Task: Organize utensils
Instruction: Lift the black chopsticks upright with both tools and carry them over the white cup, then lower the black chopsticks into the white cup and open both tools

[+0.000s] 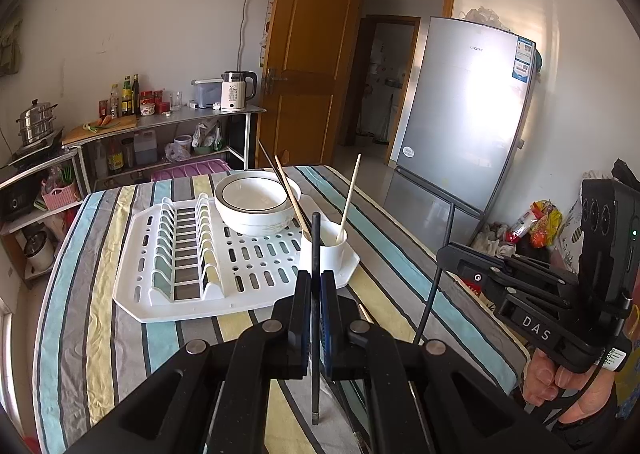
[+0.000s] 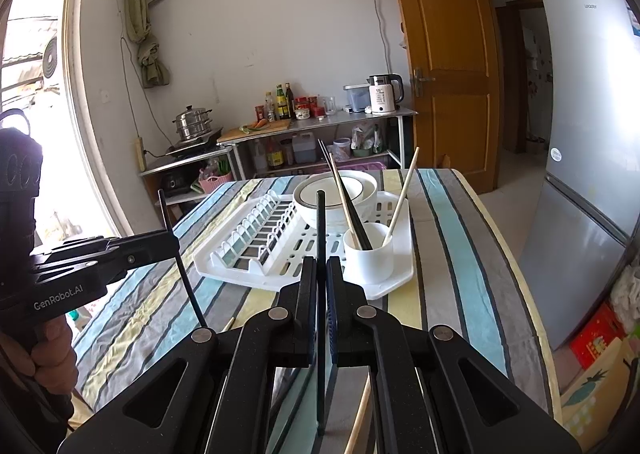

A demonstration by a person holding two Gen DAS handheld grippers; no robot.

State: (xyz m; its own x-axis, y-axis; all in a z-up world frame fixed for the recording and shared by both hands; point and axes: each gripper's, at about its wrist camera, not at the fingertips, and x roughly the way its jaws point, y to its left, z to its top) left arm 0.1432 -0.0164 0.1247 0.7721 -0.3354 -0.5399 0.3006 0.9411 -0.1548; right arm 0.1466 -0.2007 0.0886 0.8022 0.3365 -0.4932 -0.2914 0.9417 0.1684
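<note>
done: three chopsticks stand in white cup (image 1: 325,250) | in hand: left gripper (image 1: 316,286) and right gripper (image 2: 322,274) each clamped on a black chopstick (image 1: 315,318) | left: wooden chopstick (image 2: 358,414) on table

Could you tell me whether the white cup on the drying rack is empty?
No, the white cup on the drying rack already holds several chopsticks leaning out of it.

Both grippers are held above the worktop (image 1: 120,334), tilted downward. The left gripper (image 1: 315,282) and the right gripper (image 2: 321,268) are each clamped on a black chopstick (image 1: 315,254), gripped by hands (image 1: 560,382).
</note>
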